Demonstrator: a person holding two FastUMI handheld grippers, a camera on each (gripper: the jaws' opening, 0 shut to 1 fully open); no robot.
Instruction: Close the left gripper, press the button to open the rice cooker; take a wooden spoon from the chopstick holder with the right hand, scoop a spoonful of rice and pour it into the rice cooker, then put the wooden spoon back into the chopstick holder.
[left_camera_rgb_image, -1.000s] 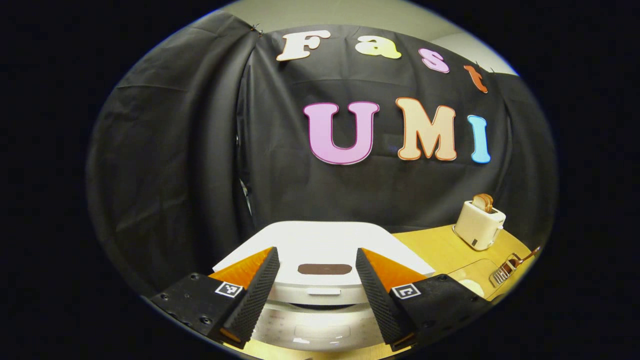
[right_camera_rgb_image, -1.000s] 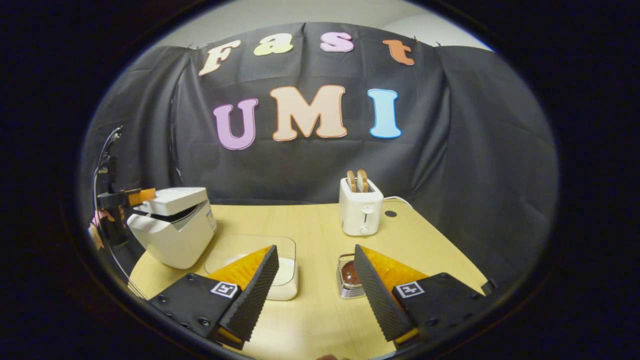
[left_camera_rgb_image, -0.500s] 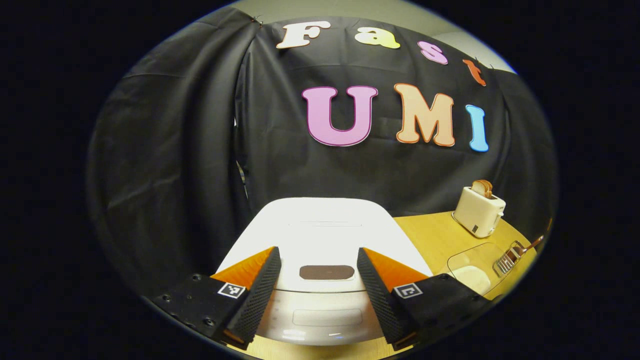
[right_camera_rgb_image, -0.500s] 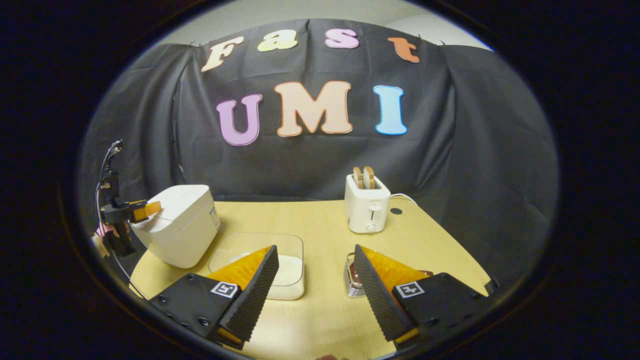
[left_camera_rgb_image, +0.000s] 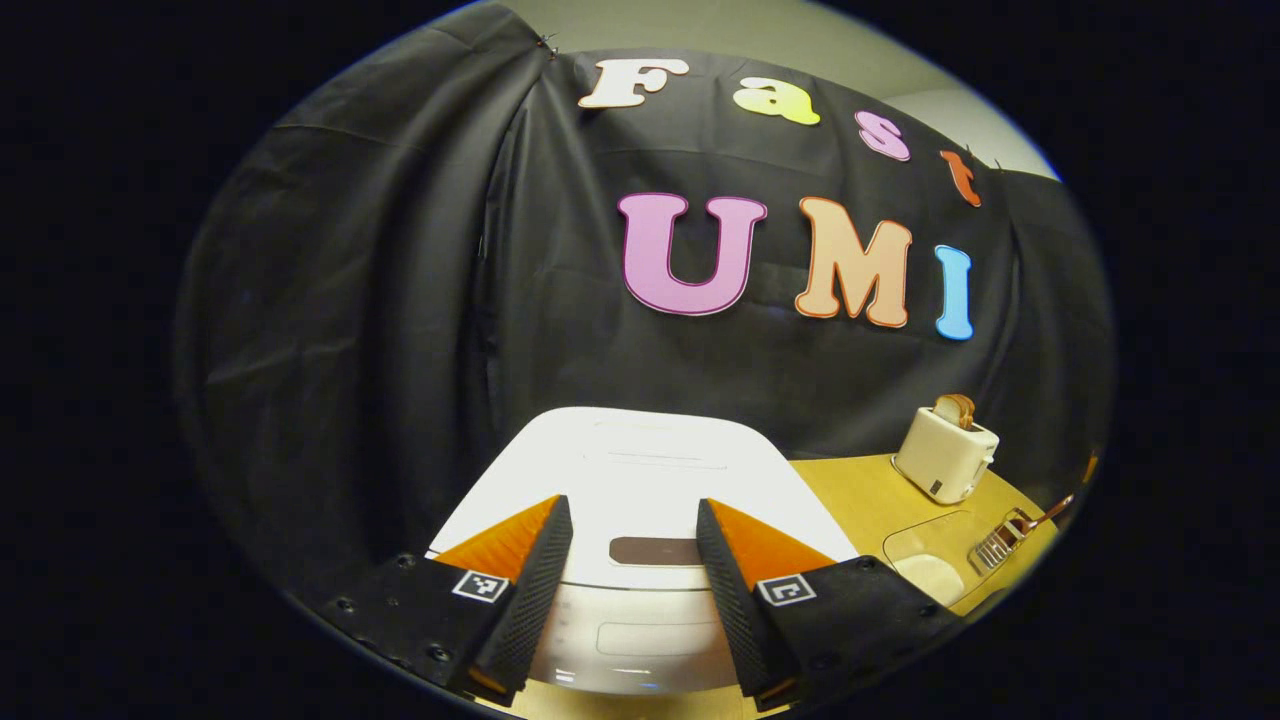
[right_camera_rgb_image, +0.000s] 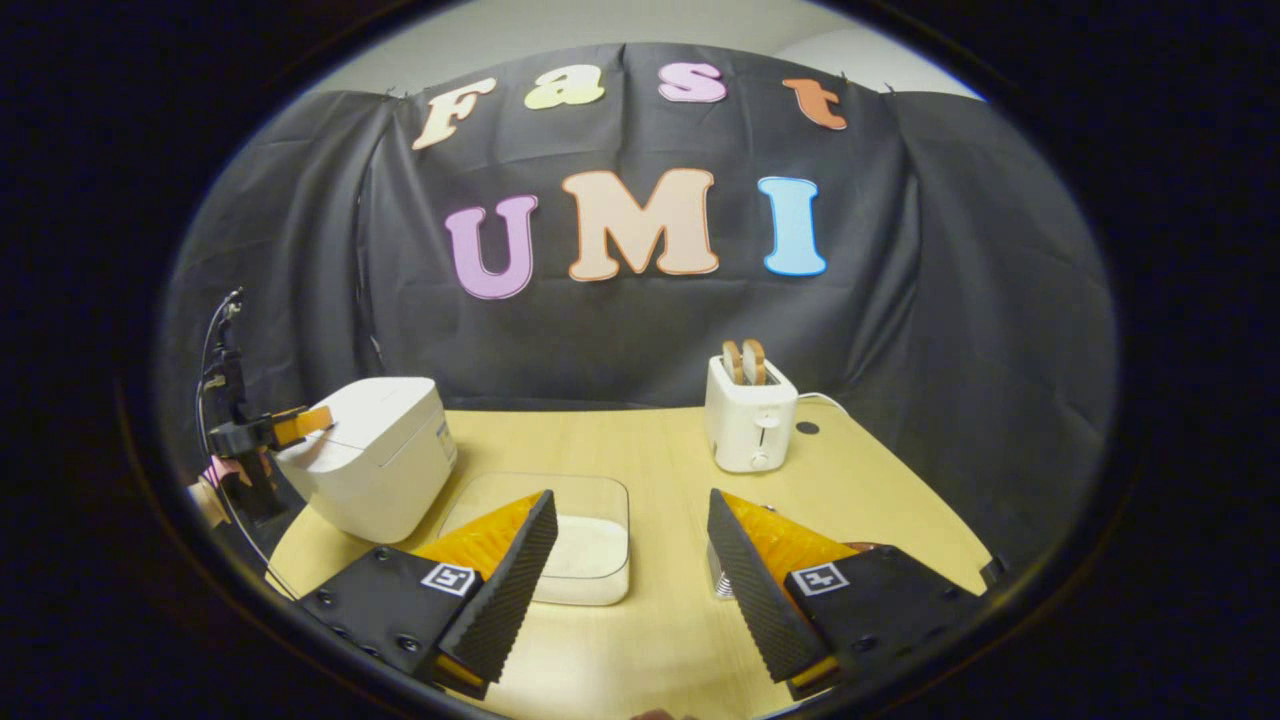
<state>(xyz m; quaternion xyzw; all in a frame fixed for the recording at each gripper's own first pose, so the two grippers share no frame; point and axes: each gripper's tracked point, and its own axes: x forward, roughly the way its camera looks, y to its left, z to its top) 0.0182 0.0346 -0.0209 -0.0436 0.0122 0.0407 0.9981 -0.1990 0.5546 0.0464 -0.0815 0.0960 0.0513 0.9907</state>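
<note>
On the wooden table (right_camera_rgb_image: 640, 450) the rice cooker (right_camera_rgb_image: 375, 465) sits shut at the left. The left gripper (left_camera_rgb_image: 632, 585), jaws apart, hovers at its front, the dark button (left_camera_rgb_image: 655, 550) dead ahead between the fingers. The right gripper (right_camera_rgb_image: 632, 590), also open, waits over the rice box (right_camera_rgb_image: 590, 545).

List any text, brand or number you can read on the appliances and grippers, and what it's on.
No readable text on them.
White boxy rice cooker: small print patch on its side, too blurred to read.
Left gripper and right gripper: square black-and-white markers, patterns, not words.
White two-slot toaster: no lettering visible.
</note>
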